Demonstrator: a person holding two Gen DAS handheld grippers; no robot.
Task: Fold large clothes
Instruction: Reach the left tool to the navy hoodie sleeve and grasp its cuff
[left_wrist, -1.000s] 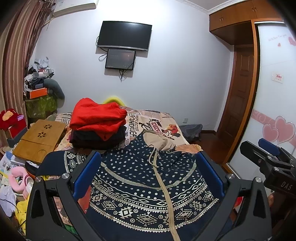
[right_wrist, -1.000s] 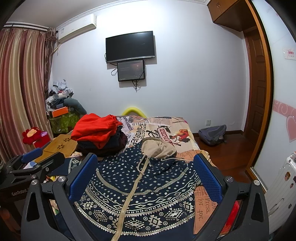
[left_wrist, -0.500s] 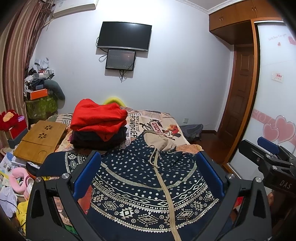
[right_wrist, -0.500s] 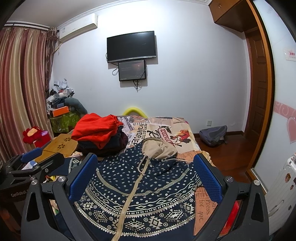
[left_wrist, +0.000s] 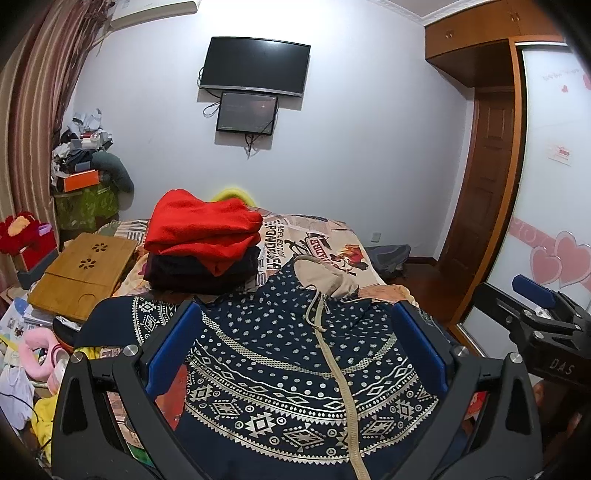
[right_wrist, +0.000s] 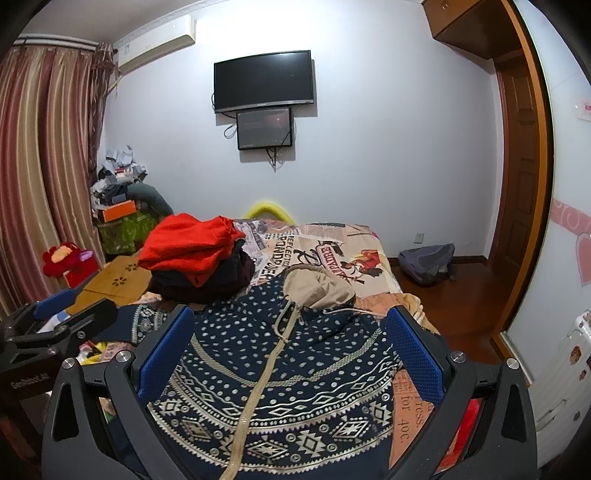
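Hovering over patterned hoodie (left_wrist: 295, 354); both grippers' jaws apart

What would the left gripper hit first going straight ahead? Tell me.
Probably the hoodie: it lies spread on the bed between the open fingers of the left gripper. Aimed higher, the line would reach its tan hood; depth is unclear.

Hoodie (left_wrist: 295, 369) on bed (left_wrist: 332, 243); clothes stack (left_wrist: 201, 243) behind-left (lap desk (left_wrist: 81, 273) further left).
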